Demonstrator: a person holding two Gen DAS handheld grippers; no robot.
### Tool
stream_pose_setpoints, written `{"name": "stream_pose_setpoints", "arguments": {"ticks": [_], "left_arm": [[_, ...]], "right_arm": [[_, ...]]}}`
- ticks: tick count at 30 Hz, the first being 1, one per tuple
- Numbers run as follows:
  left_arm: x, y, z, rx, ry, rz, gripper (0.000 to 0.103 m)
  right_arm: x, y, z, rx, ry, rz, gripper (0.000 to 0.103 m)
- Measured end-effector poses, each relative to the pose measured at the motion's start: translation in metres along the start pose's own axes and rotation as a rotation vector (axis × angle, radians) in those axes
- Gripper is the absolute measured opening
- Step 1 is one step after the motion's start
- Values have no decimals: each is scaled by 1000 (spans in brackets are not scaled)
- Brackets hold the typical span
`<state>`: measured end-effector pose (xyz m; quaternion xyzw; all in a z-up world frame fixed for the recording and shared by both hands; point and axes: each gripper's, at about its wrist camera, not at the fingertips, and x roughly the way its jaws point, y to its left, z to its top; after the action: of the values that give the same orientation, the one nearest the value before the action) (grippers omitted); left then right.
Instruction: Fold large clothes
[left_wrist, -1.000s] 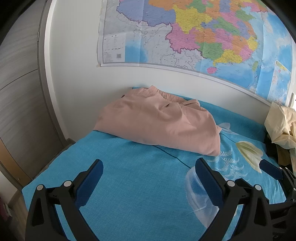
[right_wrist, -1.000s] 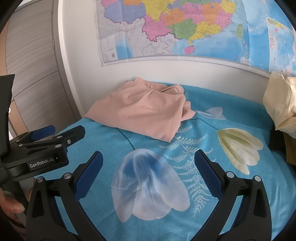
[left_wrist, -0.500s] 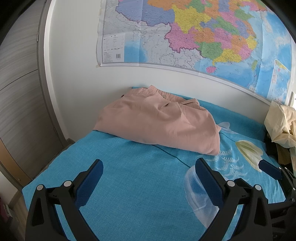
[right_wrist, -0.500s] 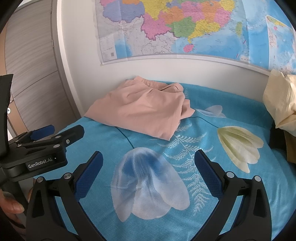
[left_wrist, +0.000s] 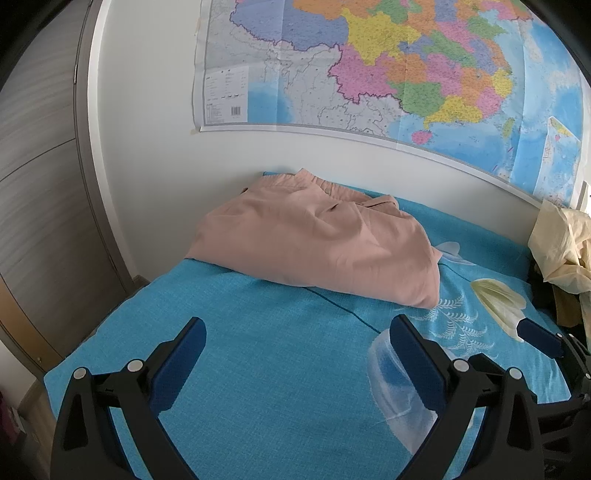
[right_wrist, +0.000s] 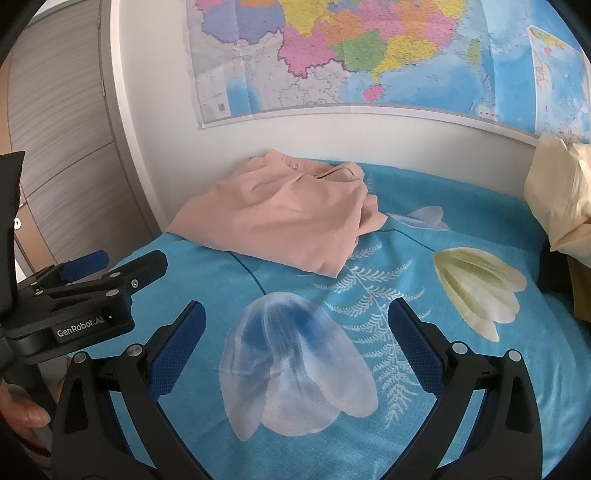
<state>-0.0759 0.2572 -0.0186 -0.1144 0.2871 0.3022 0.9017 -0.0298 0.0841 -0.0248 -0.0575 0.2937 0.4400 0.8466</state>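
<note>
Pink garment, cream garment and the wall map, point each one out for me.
pink garment (left_wrist: 317, 247), left wrist view, middle of its folded top layer.
cream garment (right_wrist: 554, 192), right wrist view, bunched left side.
wall map (left_wrist: 369, 66), left wrist view, coloured middle.

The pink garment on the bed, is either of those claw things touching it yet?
Apart. In both wrist views bare blue bedsheet separates the pink garment from the open left gripper and right gripper.

Blue floral bedspread (left_wrist: 258, 369) covered the bed, colourful wall map (left_wrist: 388, 66) hung above it, wood-grain wardrobe (left_wrist: 40, 166) stood left, cream cloth heap (right_wrist: 557, 195) sat far right
</note>
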Motion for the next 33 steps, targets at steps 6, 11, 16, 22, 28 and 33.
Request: {"name": "stream_pose_setpoints", "arguments": {"ticks": [6,11,16,22,28,33], "left_arm": [[2,0,0,1,6,-1,97],[2,0,0,2,6,2,97],[5,0,0,1,11,0,97],[5,0,-1,0,13,4,97],[5,0,0,-1,12,4,97],[5,1,0,1,16,7,97]], "right_arm": [[0,0,0,0,3,3,98],[1,0,0,3,3,3,98],[2,0,0,1,5,-2,98],[2,2,-1,1,4,1,98],[2,2,-1,0,3,-3,98],[2,2,0,1,3,1,98]]}}
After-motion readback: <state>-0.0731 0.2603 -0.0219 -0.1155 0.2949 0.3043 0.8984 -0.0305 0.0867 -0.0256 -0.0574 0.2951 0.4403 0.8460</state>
